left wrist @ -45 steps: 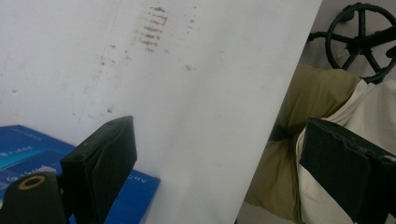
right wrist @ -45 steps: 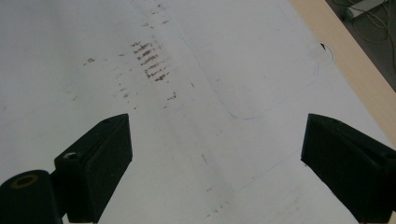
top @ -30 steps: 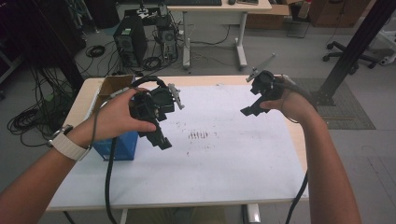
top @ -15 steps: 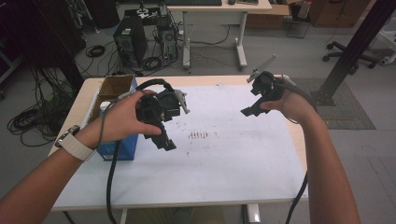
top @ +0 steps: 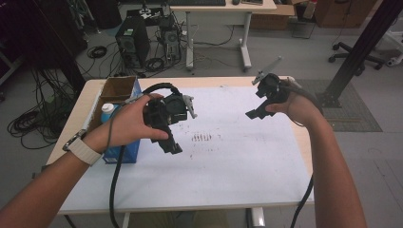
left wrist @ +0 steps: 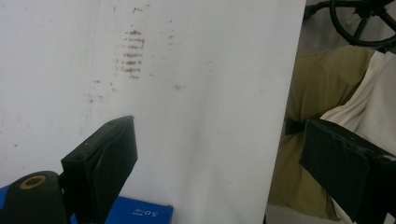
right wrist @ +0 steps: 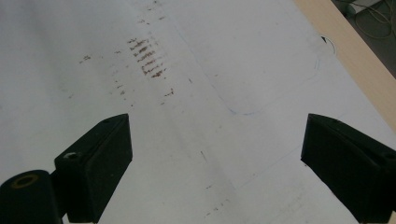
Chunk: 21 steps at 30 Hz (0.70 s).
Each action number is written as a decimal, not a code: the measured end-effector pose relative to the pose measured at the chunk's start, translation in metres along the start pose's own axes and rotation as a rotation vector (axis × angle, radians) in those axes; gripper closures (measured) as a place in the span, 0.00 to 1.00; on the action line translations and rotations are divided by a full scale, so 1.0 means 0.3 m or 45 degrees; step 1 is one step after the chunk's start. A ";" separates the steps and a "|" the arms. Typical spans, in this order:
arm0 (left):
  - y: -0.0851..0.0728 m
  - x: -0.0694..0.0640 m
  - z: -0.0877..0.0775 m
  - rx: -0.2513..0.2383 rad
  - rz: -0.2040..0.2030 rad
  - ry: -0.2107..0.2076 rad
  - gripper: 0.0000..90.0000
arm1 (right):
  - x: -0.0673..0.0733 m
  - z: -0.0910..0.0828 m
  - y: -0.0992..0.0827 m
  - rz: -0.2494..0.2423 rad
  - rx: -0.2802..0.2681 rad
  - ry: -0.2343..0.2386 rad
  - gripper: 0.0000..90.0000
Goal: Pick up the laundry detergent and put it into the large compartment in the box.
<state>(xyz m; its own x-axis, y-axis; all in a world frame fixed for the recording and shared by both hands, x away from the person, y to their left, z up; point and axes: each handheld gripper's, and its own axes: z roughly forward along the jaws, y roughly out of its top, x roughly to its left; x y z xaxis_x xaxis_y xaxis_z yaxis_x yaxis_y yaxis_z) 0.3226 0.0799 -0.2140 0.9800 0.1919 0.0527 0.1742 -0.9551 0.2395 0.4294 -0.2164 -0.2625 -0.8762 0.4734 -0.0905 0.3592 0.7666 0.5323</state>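
at the left edge of the counter (top: 223, 199), near its far corner, stands the blue box (top: 124, 153), the nearest thing to either hand, with an open cardboard box (top: 116, 89) just behind it and a bottle with a blue cap (top: 108, 111) between the two. the blue box is the largest thing within reach; by the look of it, it is a thin card carton, light and fairly stiff on its edges but easy to dent on its broad faces, and its printed skin is likely smooth and a little slippery. the safest hold would be across its narrow width, near the top edge, pads flat on two opposite faces, with only moderate squeeze. a corner of it shows low in the left gripper view, just beside the left finger.

the left gripper (top: 166, 137) hangs above the white sheet (top: 237, 161), just beside the blue box and not touching it; its fingers (left wrist: 105, 158) stand wide apart with nothing between them. the right gripper (top: 254, 113) is held well apart from the box, toward the far right corner of the counter; its fingers (right wrist: 98, 158) are also spread wide over bare sheet, empty. the bottle would be round and slicker, so harder to pinch; whether it is full cannot be told.
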 end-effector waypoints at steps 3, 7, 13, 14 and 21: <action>-0.001 -0.001 0.005 -0.004 0.002 0.000 0.13 | 0.004 0.005 -0.002 -0.001 0.004 0.006 0.10; -0.002 0.001 0.004 -0.007 -0.005 0.003 0.13 | 0.007 0.006 0.000 -0.004 0.002 0.008 0.10; -0.004 0.006 0.006 -0.017 -0.018 0.009 0.13 | 0.008 0.007 0.001 -0.009 0.003 0.008 0.10; -0.004 0.008 0.006 -0.011 -0.014 0.010 0.13 | 0.009 0.007 0.001 -0.008 0.002 0.008 0.10; -0.005 0.016 0.006 -0.018 -0.029 0.010 0.13 | 0.010 0.002 -0.002 -0.008 0.001 0.004 0.10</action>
<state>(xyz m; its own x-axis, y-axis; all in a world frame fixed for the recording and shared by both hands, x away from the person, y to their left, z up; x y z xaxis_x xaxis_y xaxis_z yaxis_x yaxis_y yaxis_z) 0.3271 0.0820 -0.2158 0.9751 0.2150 0.0547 0.1947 -0.9474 0.2540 0.4267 -0.2151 -0.2637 -0.8795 0.4671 -0.0911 0.3539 0.7699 0.5310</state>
